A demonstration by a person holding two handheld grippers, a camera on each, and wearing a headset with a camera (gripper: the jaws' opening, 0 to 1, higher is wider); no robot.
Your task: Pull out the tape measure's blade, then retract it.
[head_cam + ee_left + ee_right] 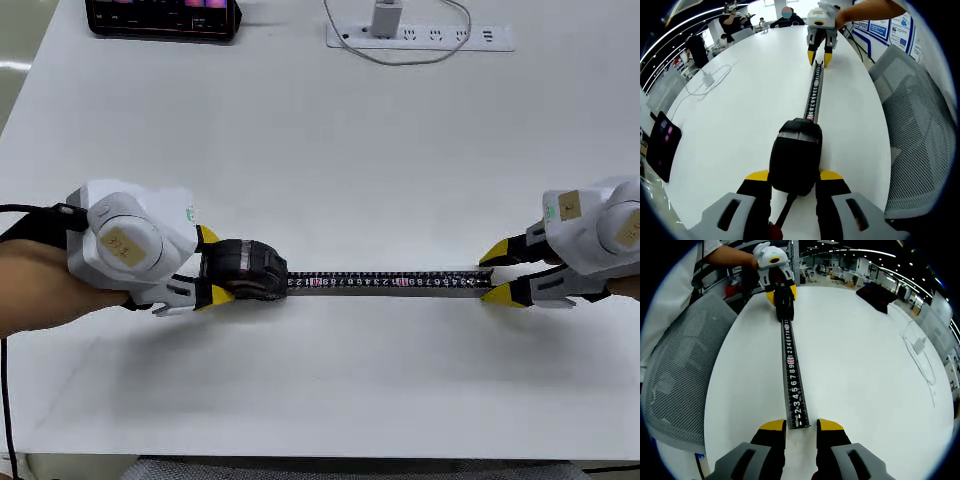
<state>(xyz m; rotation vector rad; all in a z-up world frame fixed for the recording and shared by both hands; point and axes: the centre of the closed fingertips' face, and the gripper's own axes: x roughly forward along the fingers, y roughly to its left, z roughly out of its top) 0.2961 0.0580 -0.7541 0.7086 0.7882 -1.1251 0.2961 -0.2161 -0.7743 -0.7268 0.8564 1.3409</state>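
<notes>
A smooth white worktop [320,150] carries a white power strip [420,37] at its far edge. The left hand-held gripper [214,266] clamps the rounded black case of the tape measure [248,270]. Its flat dark blade [385,281], printed with numerals, lies straight along the worktop to the right hand-held gripper [496,274], whose yellow-tipped jaws stand apart either side of the blade's end.

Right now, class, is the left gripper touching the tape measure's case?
Touching. In the left gripper view, the left gripper clamps the case between its jaws.
</notes>
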